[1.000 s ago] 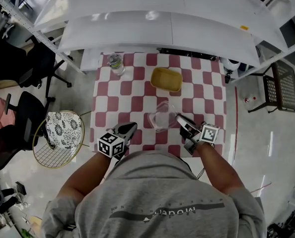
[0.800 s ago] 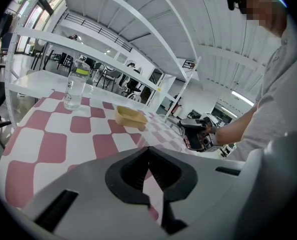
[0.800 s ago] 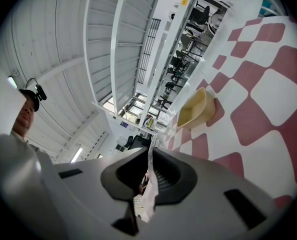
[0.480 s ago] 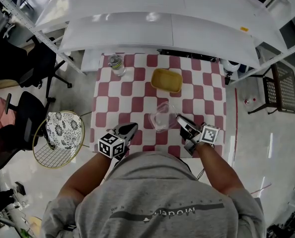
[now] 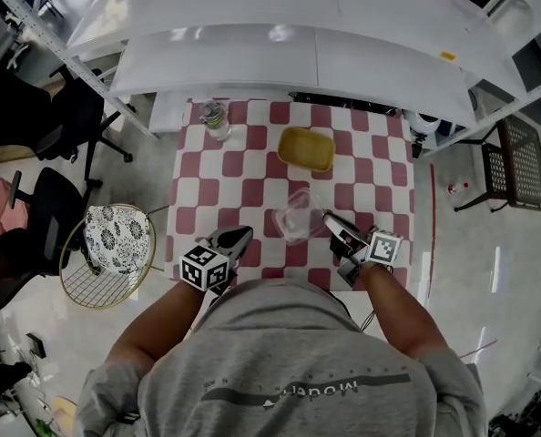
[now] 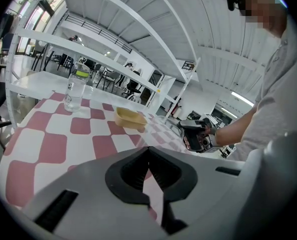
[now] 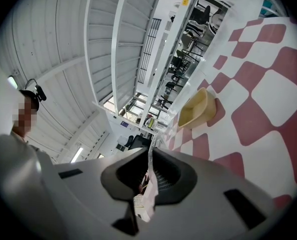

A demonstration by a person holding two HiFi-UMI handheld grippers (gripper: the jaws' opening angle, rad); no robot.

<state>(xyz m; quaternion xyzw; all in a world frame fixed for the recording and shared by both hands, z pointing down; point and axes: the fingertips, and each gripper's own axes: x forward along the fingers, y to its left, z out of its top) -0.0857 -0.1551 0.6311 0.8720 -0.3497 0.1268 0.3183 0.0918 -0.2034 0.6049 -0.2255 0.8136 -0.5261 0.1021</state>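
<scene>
My right gripper is shut on the edge of a clear plastic container, which hangs just above the checkered table near its front. In the right gripper view the thin clear wall runs up out of the shut right gripper. My left gripper sits at the table's front left edge, shut with nothing in it; the left gripper looks across the cloth. A yellow container lies open beyond the clear one, and it also shows as the yellow container and the yellow container.
A clear water bottle stands at the table's far left corner, seen as the bottle from the left gripper. White shelving runs behind the table. Office chairs and a round wire stool stand on the left, a mesh chair on the right.
</scene>
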